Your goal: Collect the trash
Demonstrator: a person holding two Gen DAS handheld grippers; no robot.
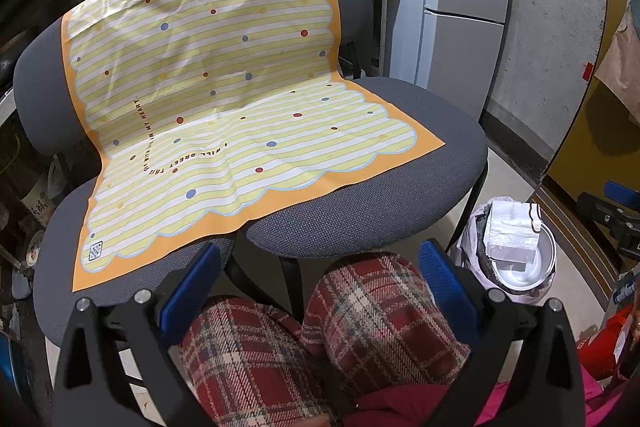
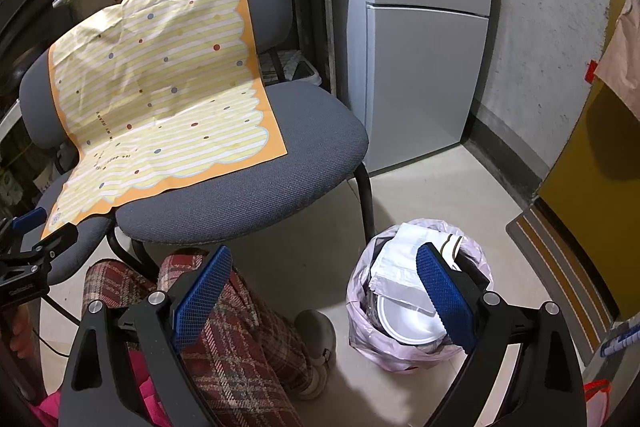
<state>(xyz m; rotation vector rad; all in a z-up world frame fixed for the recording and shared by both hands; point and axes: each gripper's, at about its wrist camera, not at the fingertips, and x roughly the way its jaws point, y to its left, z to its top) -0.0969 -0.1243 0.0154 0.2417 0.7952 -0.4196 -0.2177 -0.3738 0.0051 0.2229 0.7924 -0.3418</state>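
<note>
The trash sat in a small bin [image 2: 416,343] lined with a pale plastic bag [image 2: 362,331], standing on the floor just beside the right front leg of a grey chair [image 2: 256,183]. In it lay a white round container [image 2: 404,323] with crumpled foil-and-paper wrappers [image 2: 400,267] piled on top. A striped, dotted sheet [image 1: 224,99] draped over the chair's back and seat, with nothing visible on it. The left gripper [image 1: 320,291] hovered over the person's plaid-trousered knees [image 1: 360,315], its blue fingers spread wide and empty; the right gripper [image 2: 324,291] hung near the bin, fingers likewise spread and holding nothing. The wrappers looked light, thin and crushable, likely to slip, so a pinch on a folded edge seemed best. The bag would be soft and limp; its gathered rim seemed the surest place to grip it.
</note>
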